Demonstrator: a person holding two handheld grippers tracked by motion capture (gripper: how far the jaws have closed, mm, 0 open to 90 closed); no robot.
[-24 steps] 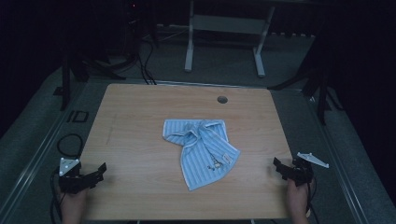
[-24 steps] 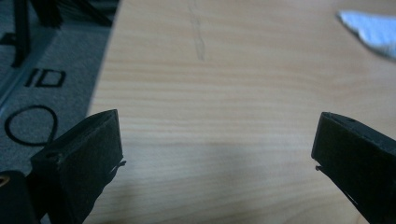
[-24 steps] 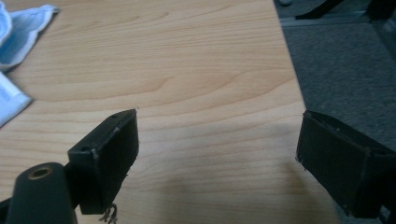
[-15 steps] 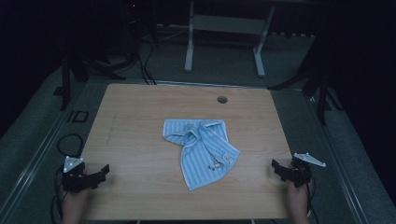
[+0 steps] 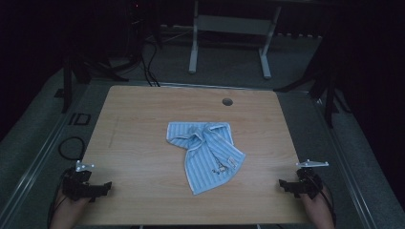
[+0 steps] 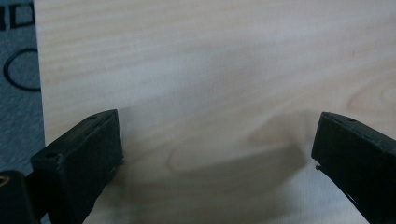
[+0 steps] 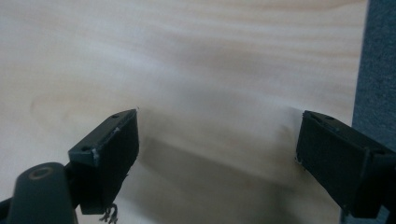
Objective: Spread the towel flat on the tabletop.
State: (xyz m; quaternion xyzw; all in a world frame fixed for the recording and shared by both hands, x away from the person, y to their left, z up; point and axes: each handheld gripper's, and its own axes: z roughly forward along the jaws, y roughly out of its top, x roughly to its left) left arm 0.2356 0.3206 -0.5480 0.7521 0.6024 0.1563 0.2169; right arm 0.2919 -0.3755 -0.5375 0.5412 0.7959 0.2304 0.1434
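Barely shifted since a moment ago, both hand-held grippers, left [image 5: 102, 187] and right [image 5: 285, 184], wait wide and empty at the pale wooden worktop's [image 5: 143, 143] near corners. Crumpled blue striped towel [image 5: 205, 152] lies untouched mid-table; work looks unstarted.

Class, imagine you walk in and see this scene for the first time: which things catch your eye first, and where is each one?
The crumpled light blue striped towel stands out first, lying near the middle of the pale wooden table. Next come the two black grippers at the near corners, the left gripper and the right gripper, each with its jaws wide apart and pointing inward over bare wood. A small round hole sits near the table's far edge.
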